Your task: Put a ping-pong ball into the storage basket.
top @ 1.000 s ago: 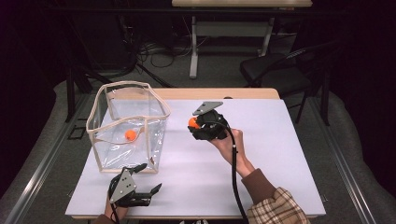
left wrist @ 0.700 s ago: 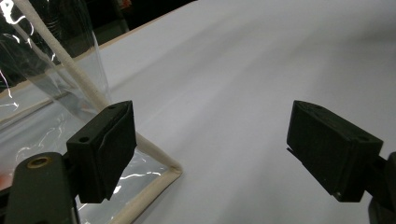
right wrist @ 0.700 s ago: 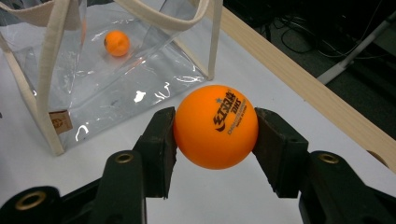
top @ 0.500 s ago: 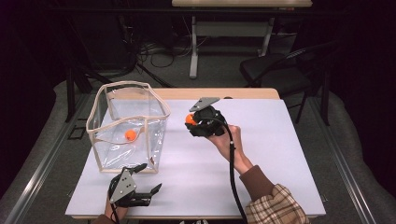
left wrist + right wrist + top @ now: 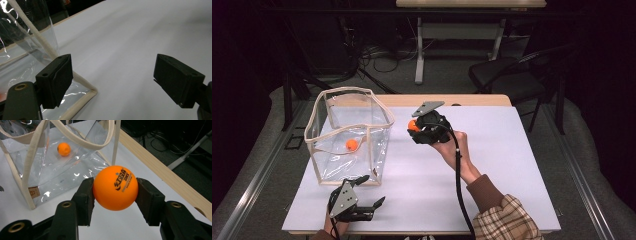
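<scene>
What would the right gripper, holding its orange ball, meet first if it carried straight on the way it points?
Probably the clear bag: the right gripper, shut on the orange ball, aims at its near wall below the rim, though depth is uncertain.

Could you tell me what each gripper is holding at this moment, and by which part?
The right gripper is shut on an orange ball, its pads pressing the ball's two opposite sides. The left gripper is open and holds nothing.
</scene>
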`<state>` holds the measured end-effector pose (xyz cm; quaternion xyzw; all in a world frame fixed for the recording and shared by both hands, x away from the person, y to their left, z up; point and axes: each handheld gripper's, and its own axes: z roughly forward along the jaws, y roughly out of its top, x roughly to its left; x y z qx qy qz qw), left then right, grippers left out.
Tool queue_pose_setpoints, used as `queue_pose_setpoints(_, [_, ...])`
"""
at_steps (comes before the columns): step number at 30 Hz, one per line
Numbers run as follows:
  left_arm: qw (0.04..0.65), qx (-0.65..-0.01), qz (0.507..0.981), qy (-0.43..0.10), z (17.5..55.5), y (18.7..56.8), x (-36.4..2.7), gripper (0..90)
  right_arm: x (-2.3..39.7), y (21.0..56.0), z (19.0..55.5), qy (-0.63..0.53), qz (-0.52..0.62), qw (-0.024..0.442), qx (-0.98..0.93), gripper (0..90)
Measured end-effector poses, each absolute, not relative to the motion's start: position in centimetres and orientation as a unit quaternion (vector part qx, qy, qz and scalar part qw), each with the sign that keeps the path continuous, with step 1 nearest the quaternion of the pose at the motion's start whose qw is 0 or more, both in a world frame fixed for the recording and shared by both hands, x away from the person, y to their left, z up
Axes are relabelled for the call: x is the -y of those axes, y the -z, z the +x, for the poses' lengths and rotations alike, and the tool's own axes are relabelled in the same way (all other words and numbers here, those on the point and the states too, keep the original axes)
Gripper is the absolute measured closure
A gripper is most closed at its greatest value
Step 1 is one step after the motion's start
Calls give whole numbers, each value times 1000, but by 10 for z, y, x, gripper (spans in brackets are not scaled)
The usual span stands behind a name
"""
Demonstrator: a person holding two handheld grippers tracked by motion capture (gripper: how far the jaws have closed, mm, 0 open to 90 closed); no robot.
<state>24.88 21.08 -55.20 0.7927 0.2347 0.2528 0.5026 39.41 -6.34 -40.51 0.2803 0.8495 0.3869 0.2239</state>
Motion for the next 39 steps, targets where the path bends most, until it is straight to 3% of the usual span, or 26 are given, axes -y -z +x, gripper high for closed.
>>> queue_pose_setpoints(39, [505,-235,792,-251,249,552,-211,159,35,375,408,-394,267,225,-850,507])
